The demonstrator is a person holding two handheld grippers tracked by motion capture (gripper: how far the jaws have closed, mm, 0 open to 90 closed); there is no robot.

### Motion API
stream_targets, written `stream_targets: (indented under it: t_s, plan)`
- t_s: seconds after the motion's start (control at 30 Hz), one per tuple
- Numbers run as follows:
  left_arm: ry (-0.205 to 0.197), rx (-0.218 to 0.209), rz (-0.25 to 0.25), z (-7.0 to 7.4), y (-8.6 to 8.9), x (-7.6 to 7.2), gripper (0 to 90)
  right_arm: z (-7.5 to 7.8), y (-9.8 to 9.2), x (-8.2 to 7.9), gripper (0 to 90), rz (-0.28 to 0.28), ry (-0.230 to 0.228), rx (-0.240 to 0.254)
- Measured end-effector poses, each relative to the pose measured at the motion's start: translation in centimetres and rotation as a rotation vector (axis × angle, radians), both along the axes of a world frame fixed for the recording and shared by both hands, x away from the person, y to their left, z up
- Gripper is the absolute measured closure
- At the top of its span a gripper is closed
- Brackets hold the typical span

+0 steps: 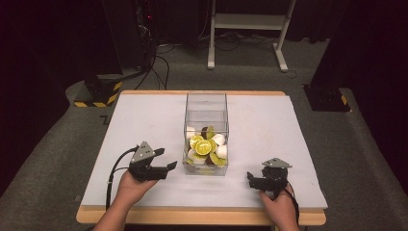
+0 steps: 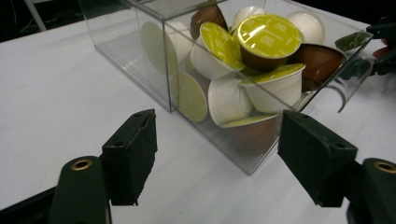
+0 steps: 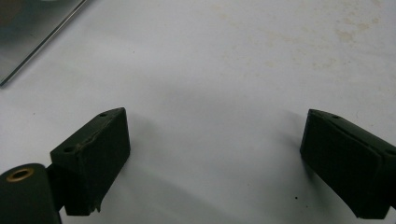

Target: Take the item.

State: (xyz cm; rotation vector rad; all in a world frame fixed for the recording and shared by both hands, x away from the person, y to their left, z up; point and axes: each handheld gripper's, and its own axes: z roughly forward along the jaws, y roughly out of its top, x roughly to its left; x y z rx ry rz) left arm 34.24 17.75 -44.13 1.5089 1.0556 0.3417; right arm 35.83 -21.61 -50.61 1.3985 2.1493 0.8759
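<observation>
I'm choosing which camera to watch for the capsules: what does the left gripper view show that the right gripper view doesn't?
Left gripper view: the coffee capsules piled in the clear box, green-lidded, white and brown, seen through its wall, with the left tool open just short of the box's corner.

Right gripper view: the right tool open over bare, faintly stained table, with only an edge of the box at the top left corner.

Both: two black pads standing apart with nothing between them, and the white table surface.

The room is dim around a lit table [image 1: 269,139]; glare glints on foil capsule lids [image 2: 268,35], and both gripper views look soft.
</observation>
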Motion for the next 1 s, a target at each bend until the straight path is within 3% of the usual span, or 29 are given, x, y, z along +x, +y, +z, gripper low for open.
stream_targets:
  t_s: [0.23,0.5,0.8,0.87,1.0]
  plan:
    - [-0.008,0.016,-0.016,0.6,-0.2,0.3,28.8,0.0,0.0,0.0,8.2,0.001,0.0,-0.001]
    - [-0.01,-0.01,-0.027,1.2,-0.6,0.5,29.1,0.0,0.0,0.0,8.1,0.001,0.0,-0.001]
    - [-0.022,-0.01,-0.041,1.5,-1.1,0.7,29.1,0.0,0.0,0.0,8.1,0.001,-0.001,-0.001]
    - [-0.029,0.015,-0.048,1.6,-1.3,0.8,28.2,0.0,0.0,0.0,8.1,0.0,-0.001,-0.001]
    - [-0.031,0.002,-0.055,1.7,-1.5,0.7,27.8,0.0,0.0,0.0,8.1,0.0,-0.002,-0.001]
